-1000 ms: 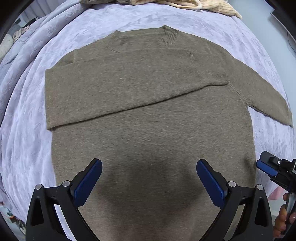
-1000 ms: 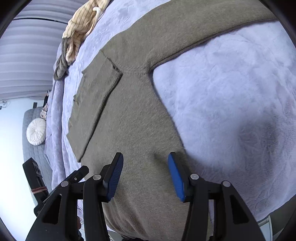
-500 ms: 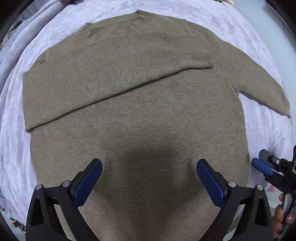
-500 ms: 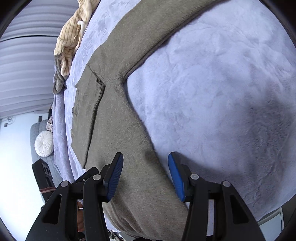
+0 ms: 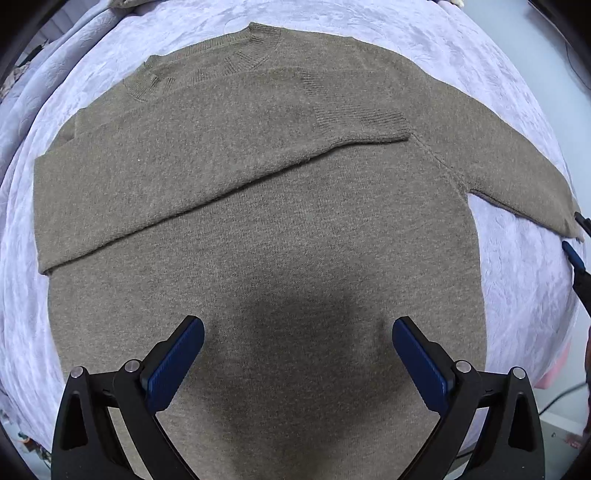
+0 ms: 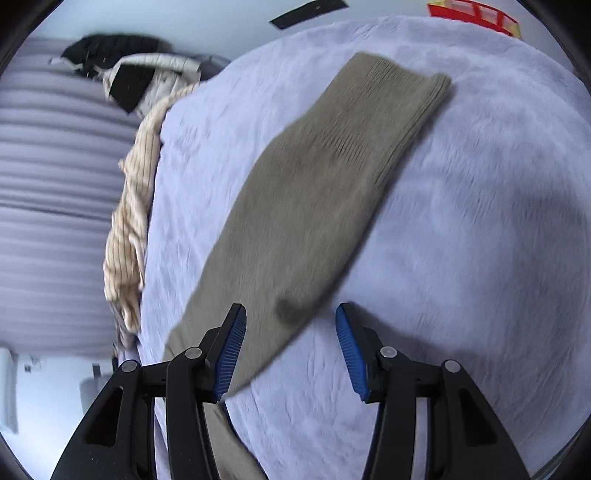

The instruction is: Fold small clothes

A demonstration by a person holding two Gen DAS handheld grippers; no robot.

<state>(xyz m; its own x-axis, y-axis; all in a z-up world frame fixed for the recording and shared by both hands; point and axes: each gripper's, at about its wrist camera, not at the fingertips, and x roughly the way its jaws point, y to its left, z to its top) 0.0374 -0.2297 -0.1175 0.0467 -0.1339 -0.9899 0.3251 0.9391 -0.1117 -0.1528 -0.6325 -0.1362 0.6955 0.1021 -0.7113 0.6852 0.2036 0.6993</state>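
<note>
An olive knit sweater [image 5: 280, 229] lies flat on a lavender fleece blanket [image 5: 524, 295]. One sleeve is folded across the chest, and its ribbed cuff [image 5: 364, 123] ends near the far armpit. The other sleeve [image 5: 517, 184] stretches out to the right. My left gripper [image 5: 297, 354] hangs open over the lower body of the sweater and holds nothing. My right gripper [image 6: 290, 347] is open above the outstretched sleeve [image 6: 314, 192], with the sleeve's near edge under the gap. That sleeve's cuff [image 6: 406, 92] lies further out. A blue pad of the right gripper [image 5: 574, 254] shows at the left view's right edge.
A cream striped garment [image 6: 129, 221] and a black-and-white one [image 6: 140, 74] lie along the blanket's far side. A red object [image 6: 472, 14] sits beyond the cuff. Something pink [image 5: 554, 369] shows past the blanket's near right edge.
My right gripper swung from the sweater's side out along the outstretched sleeve, and its view turned toward the cuff. My left gripper shifted over the sweater's body. Both stayed open.
</note>
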